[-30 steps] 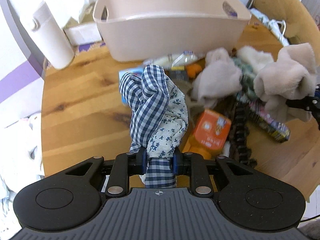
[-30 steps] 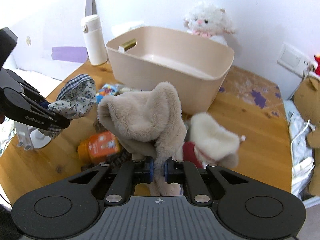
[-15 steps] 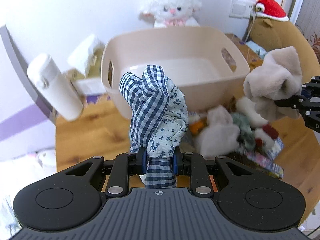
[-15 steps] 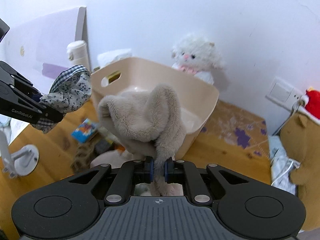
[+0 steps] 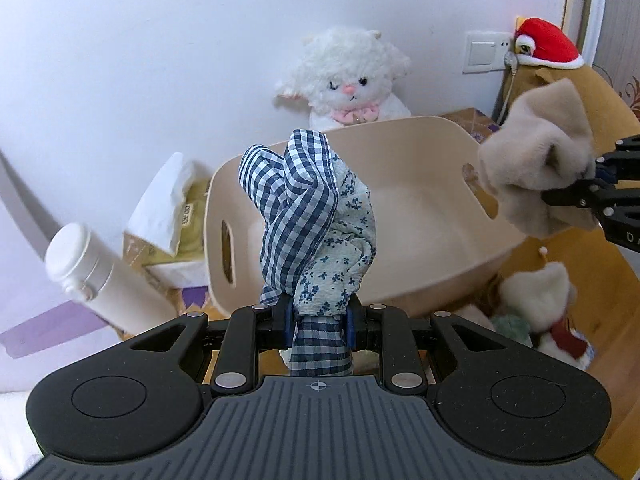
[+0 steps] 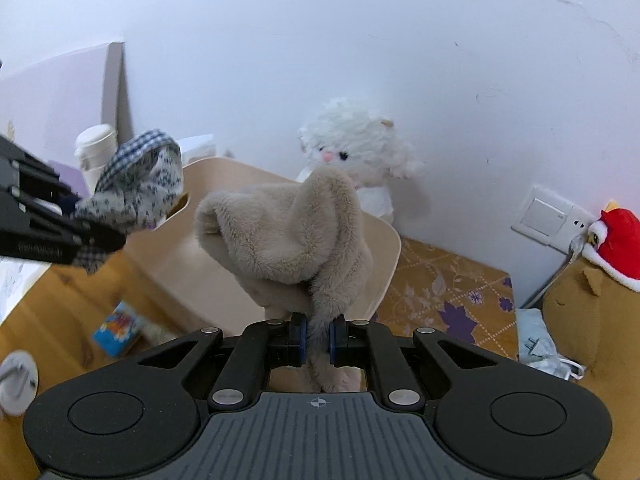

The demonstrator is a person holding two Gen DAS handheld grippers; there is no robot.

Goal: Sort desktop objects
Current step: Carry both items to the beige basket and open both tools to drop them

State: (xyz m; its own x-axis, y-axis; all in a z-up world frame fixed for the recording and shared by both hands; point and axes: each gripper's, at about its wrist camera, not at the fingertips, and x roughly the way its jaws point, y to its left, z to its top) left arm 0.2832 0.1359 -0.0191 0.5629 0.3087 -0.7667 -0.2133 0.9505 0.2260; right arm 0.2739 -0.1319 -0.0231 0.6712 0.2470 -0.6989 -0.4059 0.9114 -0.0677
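Checked and floral cloth (image 5: 312, 220) is clamped in the left claw (image 5: 317, 322), raised before the beige bin (image 5: 420, 152). Beige plush fabric (image 6: 296, 232) is pinched in the right claw (image 6: 318, 338), above the bin's rim.

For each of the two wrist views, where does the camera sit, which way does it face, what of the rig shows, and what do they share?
Left wrist: sits behind the left tongs, facing the beige bin and wall; its fingers clamp a checked and floral cloth; the right tongs show at right.
Right wrist: sits behind the right tongs, facing the bin's corner; they pinch a beige plush cloth; the left tongs enter at left.
Shared: bin, white plush lamb, white bottle, red-hatted brown plush, both cloths.
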